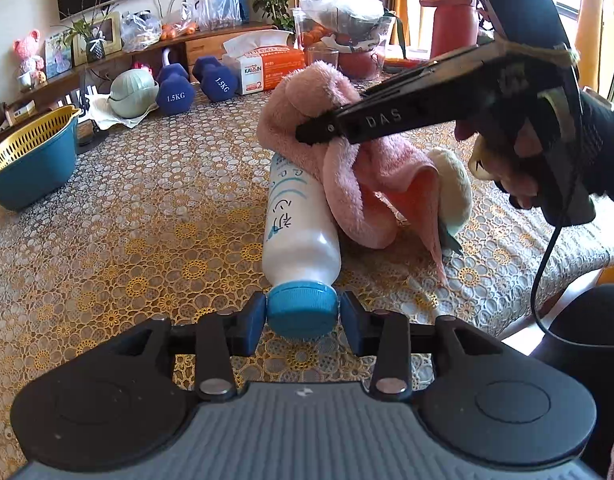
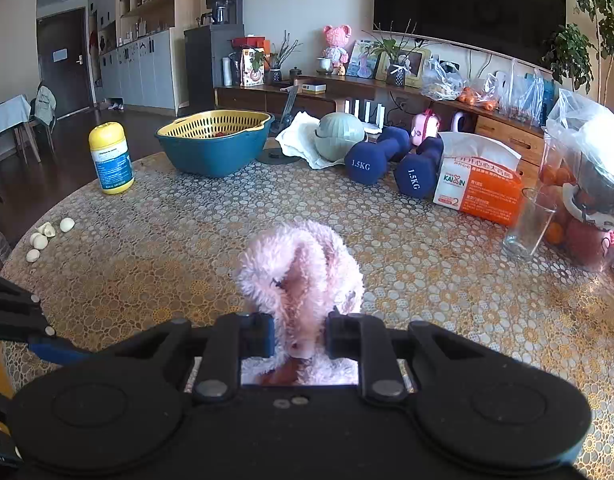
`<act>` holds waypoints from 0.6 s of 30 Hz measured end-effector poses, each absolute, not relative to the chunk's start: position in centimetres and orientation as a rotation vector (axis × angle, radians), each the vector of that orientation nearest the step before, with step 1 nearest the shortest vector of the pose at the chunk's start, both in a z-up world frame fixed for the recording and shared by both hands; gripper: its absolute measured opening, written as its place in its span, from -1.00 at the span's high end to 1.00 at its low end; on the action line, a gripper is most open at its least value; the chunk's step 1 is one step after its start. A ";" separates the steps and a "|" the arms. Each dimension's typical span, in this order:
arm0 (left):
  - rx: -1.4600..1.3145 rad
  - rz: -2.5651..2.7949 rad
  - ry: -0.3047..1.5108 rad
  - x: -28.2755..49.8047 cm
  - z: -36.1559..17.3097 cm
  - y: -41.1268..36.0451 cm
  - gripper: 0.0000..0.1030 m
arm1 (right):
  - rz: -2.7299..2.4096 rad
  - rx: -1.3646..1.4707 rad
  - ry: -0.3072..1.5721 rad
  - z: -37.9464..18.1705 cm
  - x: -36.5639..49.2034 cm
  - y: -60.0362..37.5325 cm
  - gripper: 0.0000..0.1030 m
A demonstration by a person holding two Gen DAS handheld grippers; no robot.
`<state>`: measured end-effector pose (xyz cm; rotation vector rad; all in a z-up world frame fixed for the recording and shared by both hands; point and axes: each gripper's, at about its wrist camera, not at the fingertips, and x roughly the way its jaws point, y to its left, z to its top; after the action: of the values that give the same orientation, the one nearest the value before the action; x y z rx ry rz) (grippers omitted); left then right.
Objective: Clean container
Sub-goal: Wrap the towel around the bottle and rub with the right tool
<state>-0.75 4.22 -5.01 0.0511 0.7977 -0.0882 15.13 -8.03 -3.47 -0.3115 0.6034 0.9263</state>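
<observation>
Blue cap (image 1: 301,310) nearest, bottle (image 1: 297,216) lying, base pointing away

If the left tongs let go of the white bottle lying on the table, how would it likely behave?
The white bottle lies on its side and is round, so it would probably roll. Its smooth plastic looks slippery; the left tongs pinch only the blue cap. The pink towel draped against it might check it.

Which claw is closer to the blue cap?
Left. The left claw pinches the blue cap of the white bottle; the right claw holds the pink towel at the bottle's far end.
</observation>
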 end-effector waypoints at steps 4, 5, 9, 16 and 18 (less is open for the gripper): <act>0.059 -0.051 0.798 -0.8 -5.8 4.2 0.22 | 0.921 -0.305 0.605 -3.5 15.9 -7.4 0.61; 0.056 -0.043 0.796 -0.8 -6.0 4.3 0.22 | 0.921 -0.291 0.610 -3.6 16.2 -7.3 0.61; 0.044 -0.023 0.783 -0.7 -6.2 4.5 0.22 | 0.911 -0.266 0.610 -3.7 16.8 -6.9 0.60; -0.061 -0.024 0.800 -0.2 -6.3 5.7 0.23 | 0.779 -0.267 0.620 -4.4 18.7 -7.2 0.62; -0.084 -0.029 0.806 -0.2 -6.1 5.8 0.23 | 0.778 -0.253 0.624 -4.5 18.8 -8.0 0.62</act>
<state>-0.18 5.82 -6.13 -0.0845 0.8056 -0.0290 18.83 -8.00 -4.54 -0.2534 0.6236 0.7783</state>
